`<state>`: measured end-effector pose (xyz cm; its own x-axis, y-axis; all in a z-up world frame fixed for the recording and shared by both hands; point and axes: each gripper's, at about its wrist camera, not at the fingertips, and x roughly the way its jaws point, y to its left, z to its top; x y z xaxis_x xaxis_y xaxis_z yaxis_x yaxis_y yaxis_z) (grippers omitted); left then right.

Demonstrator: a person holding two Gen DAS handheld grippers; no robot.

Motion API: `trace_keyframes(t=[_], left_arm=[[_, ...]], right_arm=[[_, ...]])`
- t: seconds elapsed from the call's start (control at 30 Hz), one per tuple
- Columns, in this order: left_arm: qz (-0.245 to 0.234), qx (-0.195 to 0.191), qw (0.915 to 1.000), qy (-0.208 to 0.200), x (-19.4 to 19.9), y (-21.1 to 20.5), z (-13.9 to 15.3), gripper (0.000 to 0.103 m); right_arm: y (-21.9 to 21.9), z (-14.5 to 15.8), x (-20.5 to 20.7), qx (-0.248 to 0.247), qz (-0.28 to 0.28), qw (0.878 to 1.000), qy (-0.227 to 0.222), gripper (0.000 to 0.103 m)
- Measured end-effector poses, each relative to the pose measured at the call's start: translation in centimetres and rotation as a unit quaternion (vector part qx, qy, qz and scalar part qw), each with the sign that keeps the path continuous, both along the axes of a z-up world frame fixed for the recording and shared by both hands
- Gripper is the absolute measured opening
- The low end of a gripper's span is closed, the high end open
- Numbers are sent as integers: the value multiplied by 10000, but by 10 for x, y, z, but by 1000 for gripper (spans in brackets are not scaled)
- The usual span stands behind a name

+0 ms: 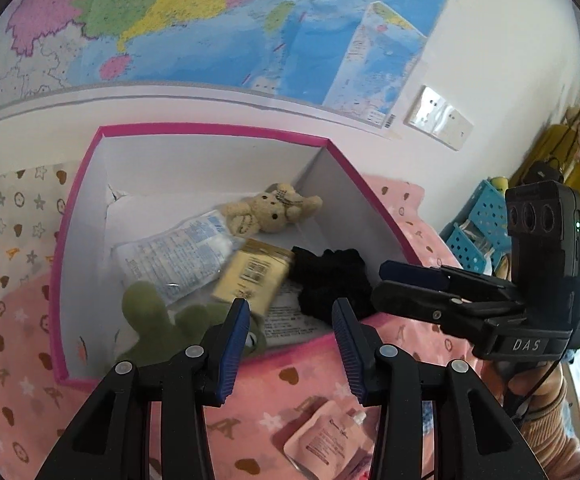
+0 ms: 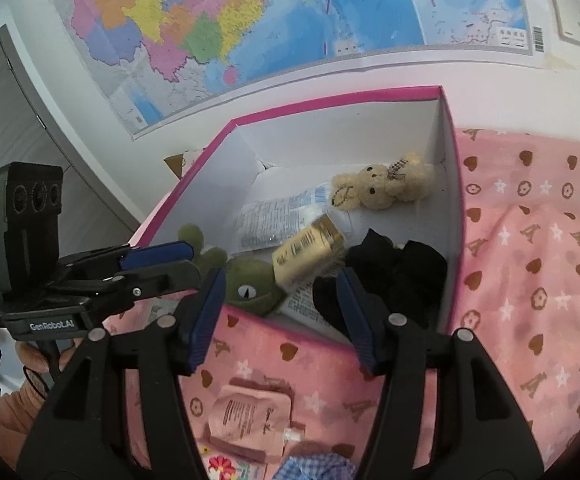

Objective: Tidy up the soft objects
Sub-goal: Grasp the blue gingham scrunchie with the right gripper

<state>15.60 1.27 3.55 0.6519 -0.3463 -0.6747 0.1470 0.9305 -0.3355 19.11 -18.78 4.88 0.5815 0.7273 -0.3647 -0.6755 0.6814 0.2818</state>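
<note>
An open white box with a pink rim (image 1: 210, 130) (image 2: 330, 106) sits on a pink patterned bedspread. Inside lie a beige teddy bear (image 1: 274, 210) (image 2: 378, 186), a white-and-blue packet (image 1: 178, 256) (image 2: 278, 218), a blurred gold packet (image 1: 254, 274) (image 2: 310, 254), a black cloth (image 1: 334, 280) (image 2: 402, 276) and a green frog plush (image 1: 158, 316) (image 2: 250, 284). My left gripper (image 1: 290, 340) (image 2: 190, 264) hangs open over the box's near edge, nothing between its pads. My right gripper (image 2: 282, 312) (image 1: 380, 282) is open beside it, above the near wall, also empty.
A pink pouch (image 1: 326, 440) (image 2: 250, 416) lies on the bedspread (image 2: 530, 280) in front of the box, with a blue checked cloth (image 2: 318, 468) nearer still. A map covers the wall behind. Blue baskets (image 1: 478, 232) stand at the right, and a grey door (image 2: 18, 128) at the left.
</note>
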Motion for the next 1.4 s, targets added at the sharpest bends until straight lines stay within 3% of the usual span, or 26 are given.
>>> trace_keyframes(t=[0.3,0.5,0.87,1.13,1.2,1.3,1.4], left_arm=[[-382,-17,9986,-360,-44,-16,8,51],[-650,-58,9974,-311,-67,-32,0,52],[-967,-230,9946,301,-84,-56,-44,52],[-1313,-362,9884,671,-80,-82,-67,52],[-1352,-346,9875,739,-78,-88,-71,52],[-1410,-351,9859,829,-75,-93,-77,52],[-1454,-363,9848,878,-73,-97,-81,52]], right_arm=[[-42,-10,-43,321,46,9992,-214,60],[-57,-34,-62,127,-32,9998,-150,60],[-64,-110,-57,-423,-294,9970,575,60],[-54,-126,-51,-606,-342,9958,602,60],[-50,-128,-52,-691,-370,9956,519,51],[-49,-127,-51,-690,-349,9958,500,30],[-51,-123,-56,-663,-382,9964,373,20]])
